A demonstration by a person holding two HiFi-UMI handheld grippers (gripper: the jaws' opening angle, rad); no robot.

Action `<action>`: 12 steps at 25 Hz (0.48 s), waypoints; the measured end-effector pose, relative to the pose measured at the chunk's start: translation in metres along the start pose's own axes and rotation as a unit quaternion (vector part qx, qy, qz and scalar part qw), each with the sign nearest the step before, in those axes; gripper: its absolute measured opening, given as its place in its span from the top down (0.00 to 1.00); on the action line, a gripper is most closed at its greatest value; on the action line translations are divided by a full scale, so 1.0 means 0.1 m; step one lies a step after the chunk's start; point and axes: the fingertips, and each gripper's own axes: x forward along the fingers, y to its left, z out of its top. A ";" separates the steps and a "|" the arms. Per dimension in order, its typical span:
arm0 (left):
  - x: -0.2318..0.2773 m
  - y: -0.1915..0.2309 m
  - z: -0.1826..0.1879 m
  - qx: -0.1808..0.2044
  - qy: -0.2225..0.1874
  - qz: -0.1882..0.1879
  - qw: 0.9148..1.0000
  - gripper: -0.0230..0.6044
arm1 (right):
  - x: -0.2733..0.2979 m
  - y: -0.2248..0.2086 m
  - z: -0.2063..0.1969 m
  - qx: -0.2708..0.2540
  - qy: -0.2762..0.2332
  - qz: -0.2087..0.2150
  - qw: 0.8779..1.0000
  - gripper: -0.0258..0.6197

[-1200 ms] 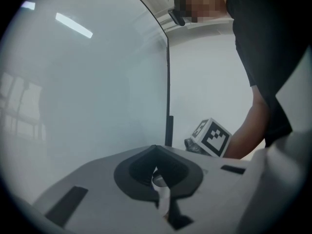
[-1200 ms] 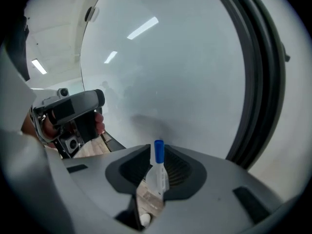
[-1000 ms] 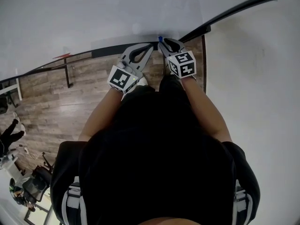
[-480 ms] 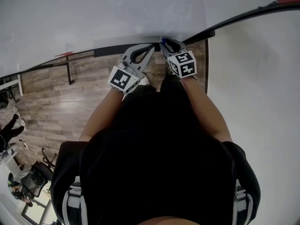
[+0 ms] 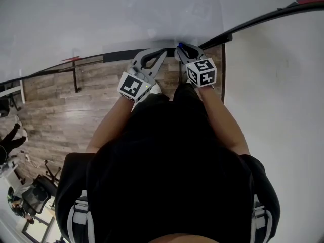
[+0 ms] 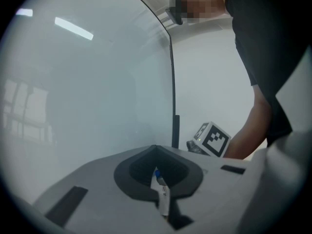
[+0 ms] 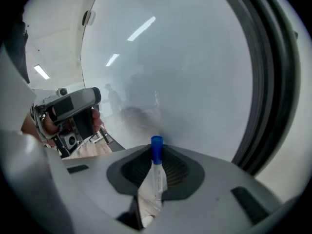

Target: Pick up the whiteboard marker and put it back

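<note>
The whiteboard marker (image 5: 178,45), white with a blue cap, points at the whiteboard (image 5: 101,19) between the tips of both grippers. My left gripper (image 5: 164,50) is shut, and in the left gripper view the marker (image 6: 160,191) sits pinched in its narrow slit. My right gripper (image 5: 180,48) comes in from the right with its jaws closing. In the right gripper view the marker (image 7: 156,172) stands between them, cap outward, with a sliver of floor still showing at its left side.
A dark tray rail (image 5: 116,54) runs along the whiteboard's lower edge, and a dark frame (image 7: 273,82) borders the board. Wood floor (image 5: 66,110) lies below, a white wall (image 5: 283,110) stands at the right, and a chair and clutter (image 5: 30,201) sit at the lower left.
The right gripper's jaws have drawn narrower around the marker, and its cube has shifted slightly right and down in the head view. The left gripper has stayed put.
</note>
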 end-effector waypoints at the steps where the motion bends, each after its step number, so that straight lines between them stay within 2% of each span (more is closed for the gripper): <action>1: -0.01 0.00 0.01 0.001 0.001 0.001 1.000 0.96 | -0.03 0.00 0.02 -0.001 -0.006 -0.001 1.000 0.87; 4: -0.01 -0.04 0.02 -0.009 0.008 -0.004 1.000 0.96 | -0.10 0.01 0.08 -0.004 -0.024 -0.001 1.000 0.87; 12: 0.01 -0.07 0.19 -0.013 -0.014 -0.017 1.000 0.96 | -0.27 0.06 0.22 -0.007 -0.066 -0.003 0.998 0.87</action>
